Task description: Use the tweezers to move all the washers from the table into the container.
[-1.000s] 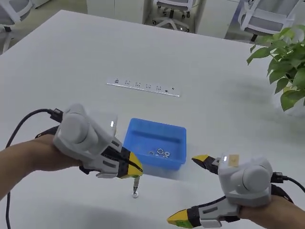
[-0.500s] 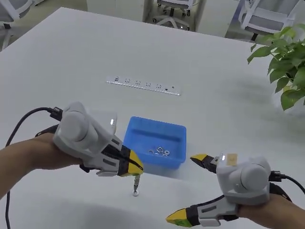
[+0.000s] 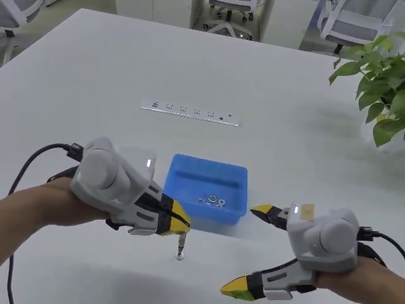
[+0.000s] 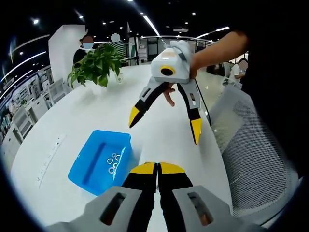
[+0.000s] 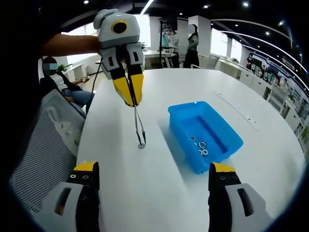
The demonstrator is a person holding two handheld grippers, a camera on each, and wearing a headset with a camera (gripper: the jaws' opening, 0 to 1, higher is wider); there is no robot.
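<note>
My left gripper is shut on a pair of thin metal tweezers that point down at the white table. In the right gripper view the tweezers hang from the left gripper, and their tips meet a small washer at the table surface. I cannot tell whether the tips pinch it. Just beyond it stands the blue container with several washers in its near right corner. My right gripper is open and holds nothing, to the right of the tweezers and in front of the container.
A flush power strip lies in the table beyond the container. A green plant stands at the table's right edge. Office chairs line the far side, and a mesh chair back is beside the table.
</note>
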